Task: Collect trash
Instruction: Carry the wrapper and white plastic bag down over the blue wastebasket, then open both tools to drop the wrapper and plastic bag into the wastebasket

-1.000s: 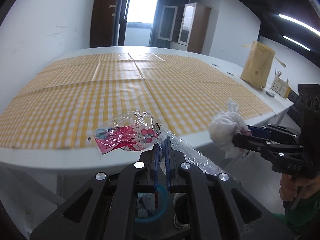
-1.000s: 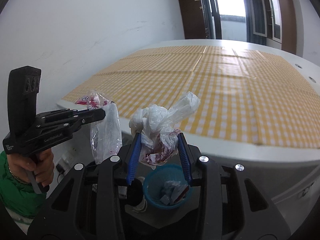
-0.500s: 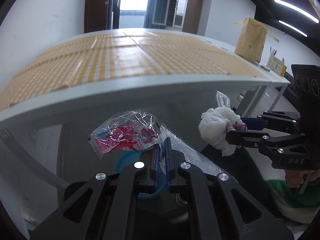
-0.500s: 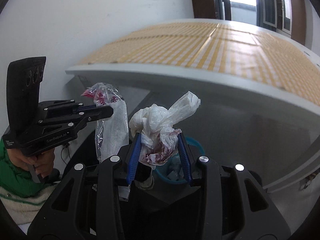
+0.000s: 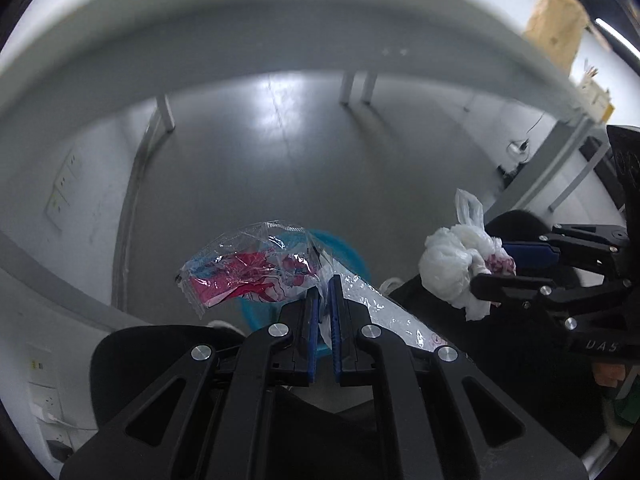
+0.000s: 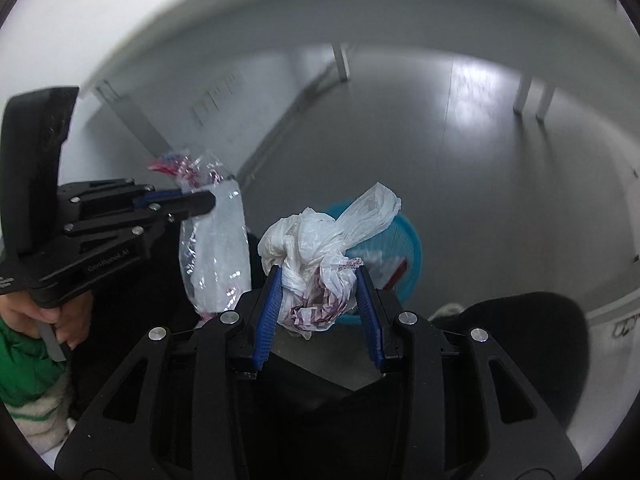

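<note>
My left gripper (image 5: 324, 286) is shut on a clear plastic wrapper (image 5: 248, 270) with red and blue print, which sticks out to the left of the pads. In the right wrist view the same left gripper (image 6: 204, 200) holds the wrapper (image 6: 214, 248) hanging down. My right gripper (image 6: 318, 276) is shut on a crumpled white plastic bag (image 6: 320, 248), seen from the side in the left wrist view as the white plastic bag (image 5: 456, 260) in the right gripper (image 5: 496, 268). A blue waste bin (image 6: 404, 252) with some trash inside stands on the floor just beyond both loads, partly hidden as the bin (image 5: 344, 252) behind the wrapper.
The white table edge (image 5: 280, 20) arches overhead, with its legs (image 5: 360, 84) on the grey floor (image 5: 300, 168). Black chair parts (image 6: 532, 328) lie close below the grippers. A hand in a green sleeve (image 6: 24, 356) holds the left gripper. A brown paper bag (image 5: 556, 28) stands on the table.
Both grippers have sunk from above the checked tabletop to below the table edge and tilted downward, still gripping wrapper and bag. The blue bin has come into plain view beneath them.
</note>
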Tool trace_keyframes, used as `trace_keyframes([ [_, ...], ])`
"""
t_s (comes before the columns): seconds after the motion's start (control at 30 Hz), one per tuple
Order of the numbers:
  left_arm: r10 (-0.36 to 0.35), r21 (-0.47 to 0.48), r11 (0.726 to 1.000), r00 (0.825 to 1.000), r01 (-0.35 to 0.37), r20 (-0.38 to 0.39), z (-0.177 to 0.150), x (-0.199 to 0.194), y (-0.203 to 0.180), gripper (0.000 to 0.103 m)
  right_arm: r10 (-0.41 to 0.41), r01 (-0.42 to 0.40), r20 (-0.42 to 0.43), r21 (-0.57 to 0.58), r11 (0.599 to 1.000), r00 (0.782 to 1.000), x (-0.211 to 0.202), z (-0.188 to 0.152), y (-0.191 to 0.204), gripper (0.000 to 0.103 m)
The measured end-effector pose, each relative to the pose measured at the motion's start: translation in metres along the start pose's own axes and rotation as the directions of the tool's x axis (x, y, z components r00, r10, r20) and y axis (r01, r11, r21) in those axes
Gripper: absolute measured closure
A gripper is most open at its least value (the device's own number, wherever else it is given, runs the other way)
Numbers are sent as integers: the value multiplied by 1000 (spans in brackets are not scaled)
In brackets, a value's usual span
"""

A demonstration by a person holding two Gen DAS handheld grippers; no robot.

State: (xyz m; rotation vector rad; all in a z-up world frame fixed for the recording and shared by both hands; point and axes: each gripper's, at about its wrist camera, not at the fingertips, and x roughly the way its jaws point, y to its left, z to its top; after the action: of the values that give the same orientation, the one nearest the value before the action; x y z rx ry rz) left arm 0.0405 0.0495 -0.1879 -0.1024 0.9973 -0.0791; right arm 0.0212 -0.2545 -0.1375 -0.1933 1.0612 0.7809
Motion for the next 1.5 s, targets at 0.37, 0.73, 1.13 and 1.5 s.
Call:
trace_keyframes([
  [0.37,77,-18,997,981,-81,-179,20,96,24,98,11,6,-170,100,995,985,107,14,-30,68],
  [0.73,108,-28,991,921,-128,-374,37,190,36,97,53,8,-283,212,977,957,188,14,-67,66],
  [1.13,140,-27,985,888,-168,-438,45,236,48,53,88,19,-331,307,952,940,244,15,-102,42],
  [1.5,-66,-247,969,946,-16,-319,43,164,56,36,16,46,-261,231,972,965,199,15,-91,28],
])
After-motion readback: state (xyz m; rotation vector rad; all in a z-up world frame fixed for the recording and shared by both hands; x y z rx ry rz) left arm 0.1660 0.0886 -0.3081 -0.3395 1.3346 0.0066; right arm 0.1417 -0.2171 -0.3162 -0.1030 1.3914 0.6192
